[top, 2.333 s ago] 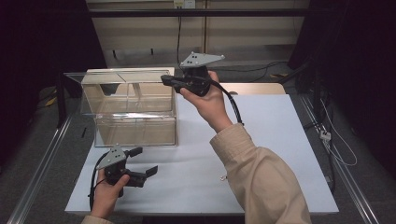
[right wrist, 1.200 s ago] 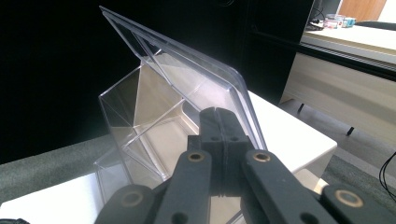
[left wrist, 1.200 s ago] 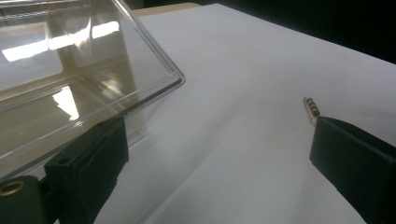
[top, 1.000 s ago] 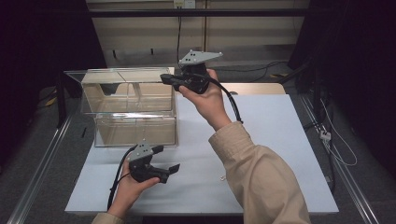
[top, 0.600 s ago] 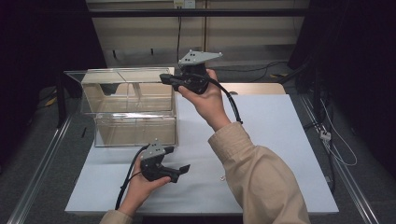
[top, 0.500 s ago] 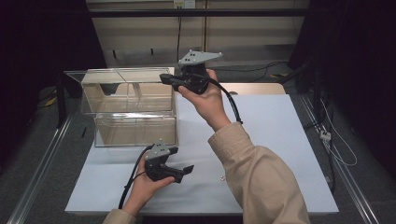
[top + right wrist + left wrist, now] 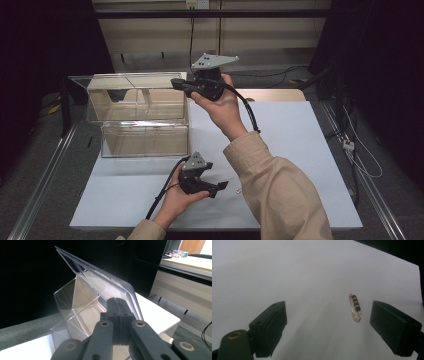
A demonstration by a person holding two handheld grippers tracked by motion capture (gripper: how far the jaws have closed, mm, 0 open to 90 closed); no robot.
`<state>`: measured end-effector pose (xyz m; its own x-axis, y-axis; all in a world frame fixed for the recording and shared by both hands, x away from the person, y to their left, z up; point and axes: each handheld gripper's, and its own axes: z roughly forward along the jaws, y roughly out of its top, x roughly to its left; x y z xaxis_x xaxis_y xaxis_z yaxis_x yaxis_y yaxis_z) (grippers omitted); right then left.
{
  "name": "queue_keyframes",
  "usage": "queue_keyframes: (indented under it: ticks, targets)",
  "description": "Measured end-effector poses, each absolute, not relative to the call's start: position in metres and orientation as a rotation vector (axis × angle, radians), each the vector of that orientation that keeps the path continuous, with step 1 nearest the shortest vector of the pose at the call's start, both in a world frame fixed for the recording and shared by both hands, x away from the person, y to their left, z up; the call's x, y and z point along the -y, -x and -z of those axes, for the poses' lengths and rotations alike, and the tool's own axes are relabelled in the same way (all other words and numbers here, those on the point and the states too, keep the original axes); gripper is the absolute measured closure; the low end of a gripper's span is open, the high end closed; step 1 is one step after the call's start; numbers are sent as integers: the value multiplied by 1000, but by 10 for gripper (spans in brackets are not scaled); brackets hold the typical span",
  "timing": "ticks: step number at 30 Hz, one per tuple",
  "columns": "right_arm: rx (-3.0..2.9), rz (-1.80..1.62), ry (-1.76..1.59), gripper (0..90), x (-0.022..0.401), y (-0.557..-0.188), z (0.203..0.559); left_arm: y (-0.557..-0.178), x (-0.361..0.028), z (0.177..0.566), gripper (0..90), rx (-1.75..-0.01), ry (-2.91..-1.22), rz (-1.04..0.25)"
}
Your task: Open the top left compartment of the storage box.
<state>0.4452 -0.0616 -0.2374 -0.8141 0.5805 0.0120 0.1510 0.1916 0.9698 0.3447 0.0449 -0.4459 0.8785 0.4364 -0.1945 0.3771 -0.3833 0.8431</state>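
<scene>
Clear box lid (image 7: 131, 81) is pinched in my right claw (image 7: 176, 82); my left claw (image 7: 328, 327), closing slightly, straddles the pin (image 7: 355, 306) untouched.

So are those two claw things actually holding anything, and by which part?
The right gripper is shut on the clear box's lid, pinching its raised edge. The left gripper holds nothing; its open fingers hover by a beaded safety pin.

White table top (image 7: 300, 150), pale and plain. Stood at its far left: clear plastic box (image 7: 145, 135) with inner compartments. Lay on bare surface near the front: small beaded safety pin (image 7: 355, 307), well apart from the box.
</scene>
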Motion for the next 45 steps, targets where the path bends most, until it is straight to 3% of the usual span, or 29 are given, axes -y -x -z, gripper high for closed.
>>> queue_keyframes:
  ticks: [29, 45]
  targets:
    - [-2117, -1657, -687, 900, 61, -445, 237, -340, -9, 455, 262, -531, -2112, -29]
    - [-2117, -1653, -685, 900, 60, -444, 236, -336, 6, 458, 477, -425, -2235, -24]
